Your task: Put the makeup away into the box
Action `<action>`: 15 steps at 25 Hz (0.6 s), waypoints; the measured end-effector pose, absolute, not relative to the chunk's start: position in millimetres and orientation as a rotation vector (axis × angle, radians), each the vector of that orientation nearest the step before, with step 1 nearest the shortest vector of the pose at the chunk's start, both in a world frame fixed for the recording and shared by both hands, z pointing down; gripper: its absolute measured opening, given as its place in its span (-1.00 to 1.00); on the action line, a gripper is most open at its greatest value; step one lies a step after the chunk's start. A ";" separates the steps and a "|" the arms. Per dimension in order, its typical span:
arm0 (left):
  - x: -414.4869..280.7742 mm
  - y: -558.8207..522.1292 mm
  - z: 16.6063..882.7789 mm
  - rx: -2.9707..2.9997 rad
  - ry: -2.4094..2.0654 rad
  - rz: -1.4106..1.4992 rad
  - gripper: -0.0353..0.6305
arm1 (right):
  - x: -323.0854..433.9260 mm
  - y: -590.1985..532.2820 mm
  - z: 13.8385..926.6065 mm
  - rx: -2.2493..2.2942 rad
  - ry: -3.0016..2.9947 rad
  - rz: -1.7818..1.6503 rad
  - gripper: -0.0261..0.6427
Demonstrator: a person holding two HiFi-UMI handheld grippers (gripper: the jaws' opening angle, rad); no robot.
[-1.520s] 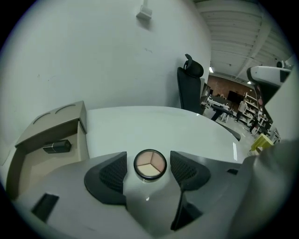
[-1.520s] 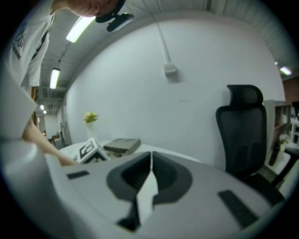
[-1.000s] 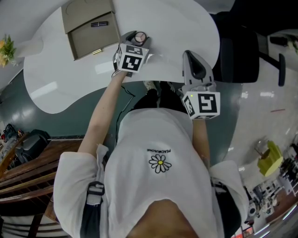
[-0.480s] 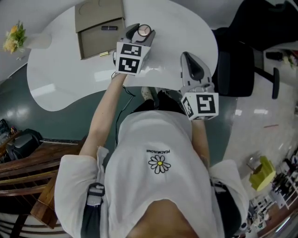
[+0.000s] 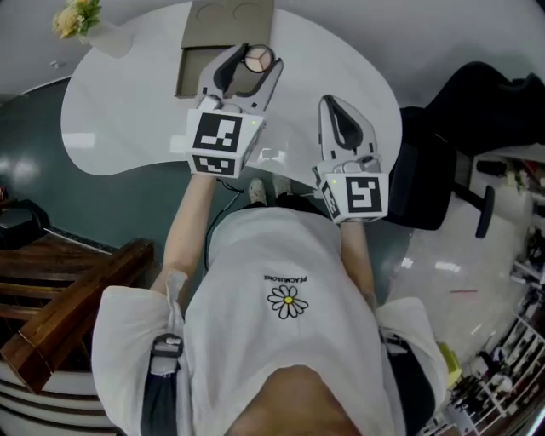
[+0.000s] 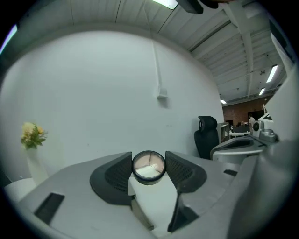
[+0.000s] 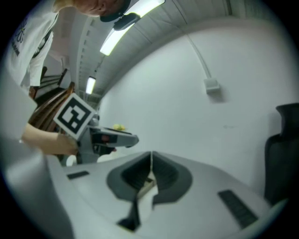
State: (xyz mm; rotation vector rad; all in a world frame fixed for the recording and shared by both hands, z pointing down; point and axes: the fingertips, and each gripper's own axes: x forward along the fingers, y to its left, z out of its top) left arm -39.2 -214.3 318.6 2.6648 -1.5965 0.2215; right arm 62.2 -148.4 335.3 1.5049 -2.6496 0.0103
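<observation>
My left gripper (image 5: 258, 61) is shut on a small round compact (image 5: 258, 58) with a pale pink and white fill, and holds it up in the air, just in front of the open beige box (image 5: 192, 75). The left gripper view shows the compact (image 6: 149, 166) pinched between the two dark pads, level with a white wall. To the right, my right gripper (image 5: 342, 109) hangs above the table's near edge. Its jaws (image 7: 150, 172) are shut with nothing held. The left gripper's marker cube (image 7: 74, 115) shows at the left of the right gripper view.
The box's lid (image 5: 228, 19) stands open at the far side of the white curved table (image 5: 128, 111). A vase of yellow flowers (image 5: 78, 19) stands at the table's far left. A black office chair (image 5: 438, 162) is to the right and a wooden bench (image 5: 60, 294) to the left.
Both grippers have risen, the left one much more. The left gripper kept its hold on the compact and tipped up toward level. The box now lies right behind it.
</observation>
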 end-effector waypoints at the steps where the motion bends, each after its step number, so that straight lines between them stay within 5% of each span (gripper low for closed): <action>1: -49.5 -207.6 312.0 2.652 -1.645 0.198 -0.18 | 55.5 -148.9 331.7 1.480 -2.667 -0.011 -0.83; 15: -122.1 -152.6 292.2 2.473 -2.015 0.089 -0.18 | -3.8 -150.2 326.3 1.232 -2.799 -0.043 -0.83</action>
